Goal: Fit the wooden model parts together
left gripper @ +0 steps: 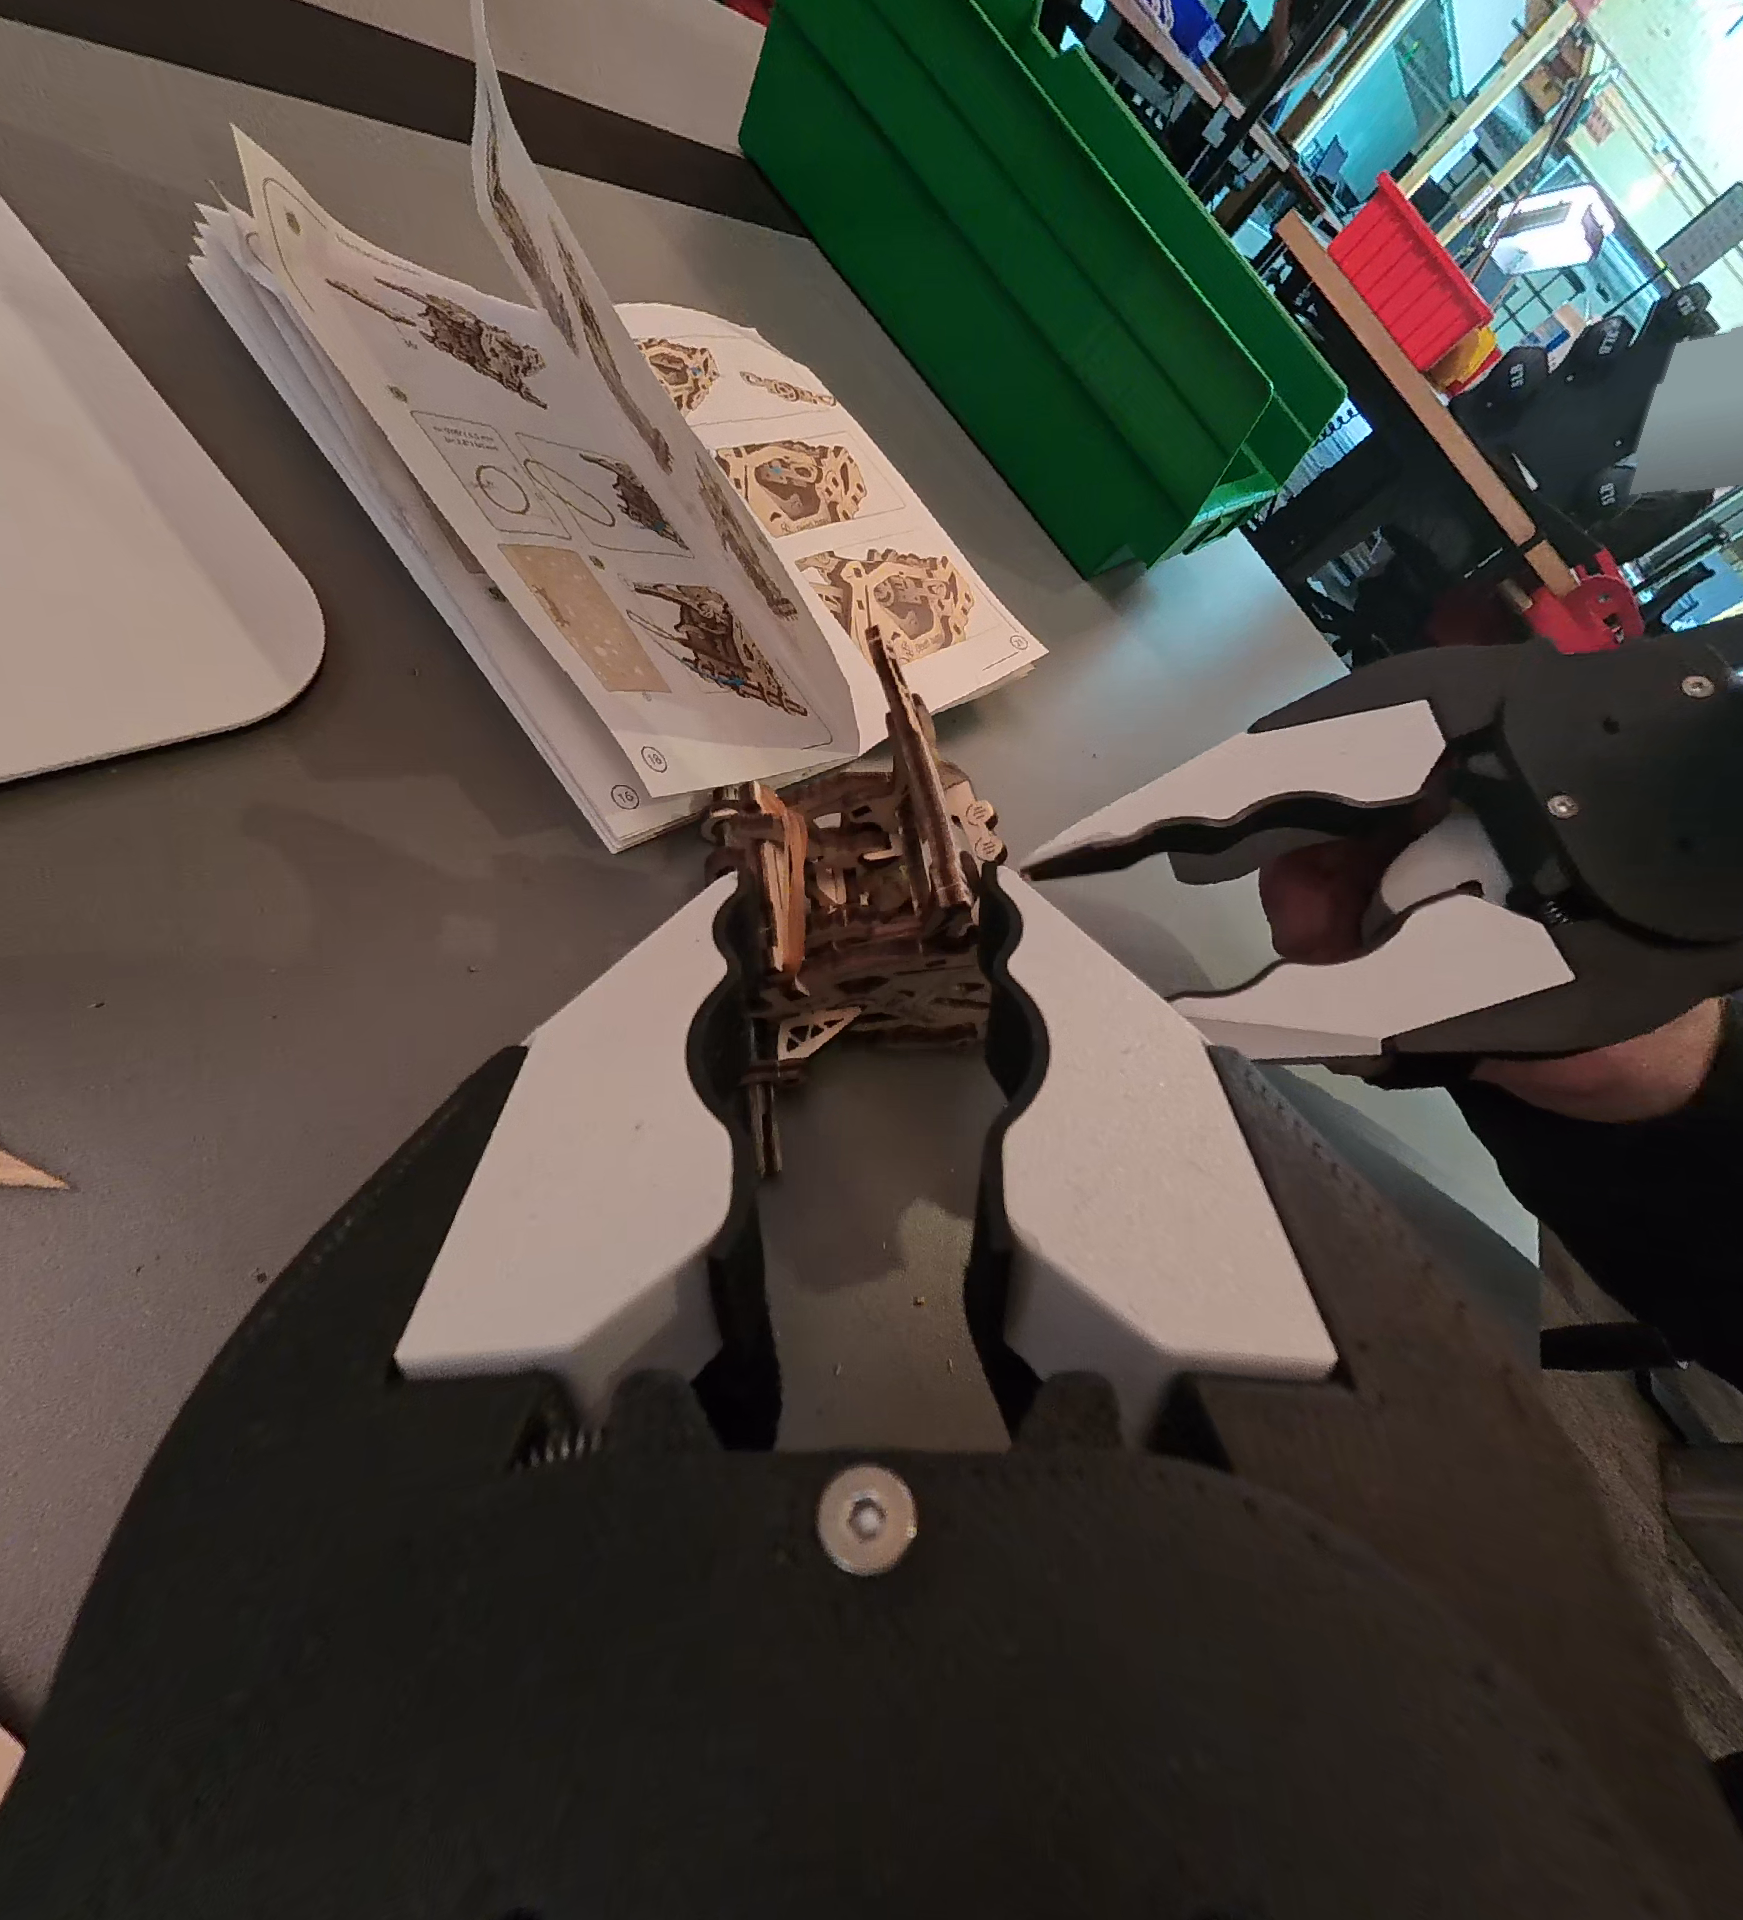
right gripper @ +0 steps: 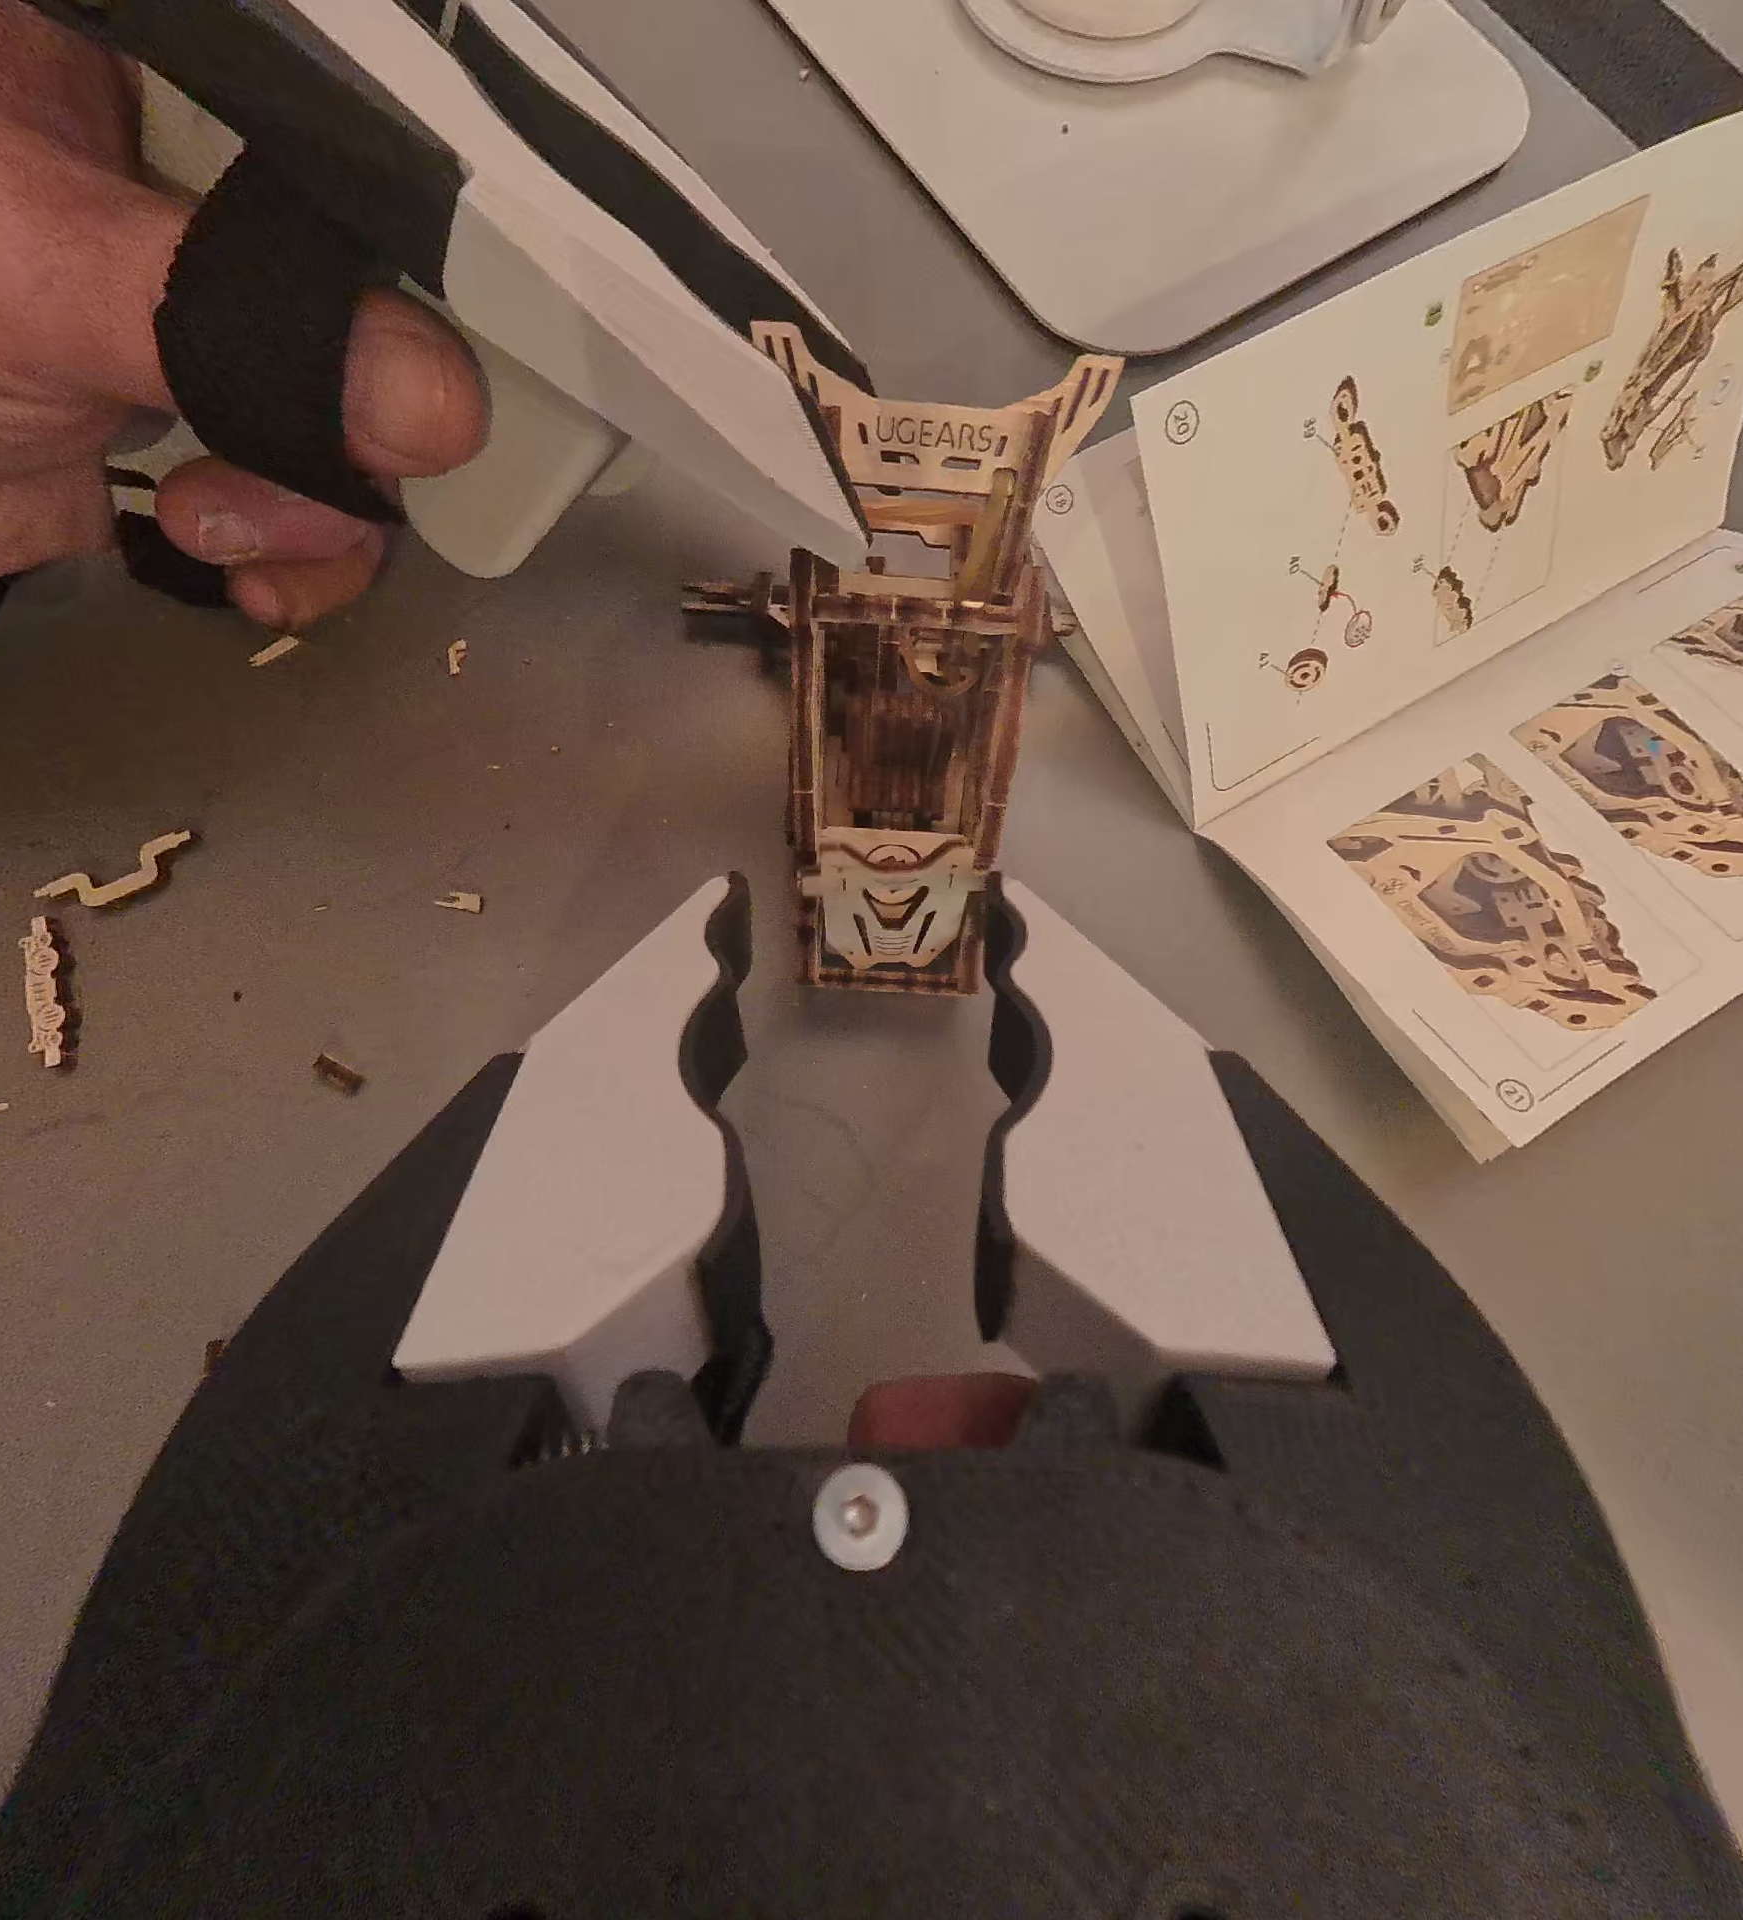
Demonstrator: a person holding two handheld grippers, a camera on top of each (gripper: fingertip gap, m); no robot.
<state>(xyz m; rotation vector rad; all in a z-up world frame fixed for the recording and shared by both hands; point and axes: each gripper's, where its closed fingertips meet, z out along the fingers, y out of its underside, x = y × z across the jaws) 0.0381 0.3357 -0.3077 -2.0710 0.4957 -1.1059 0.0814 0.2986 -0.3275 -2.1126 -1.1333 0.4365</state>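
The left claw (left gripper: 856, 914) clamped the wooden model (left gripper: 851, 914) on the surface (left gripper: 171, 935) (booklet (left gripper: 576, 540) beyond); the right claw (right gripper: 862, 925) stood apart nearby.

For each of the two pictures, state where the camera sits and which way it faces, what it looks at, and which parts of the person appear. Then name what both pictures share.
Left wrist view: on the left gripper, facing along its fingers, which clamp the wooden model; the right gripper and a dark sleeve show.
Right wrist view: on the right gripper, open just short of the model; a bare hand shows.
Shared: model, booklet, grey table.
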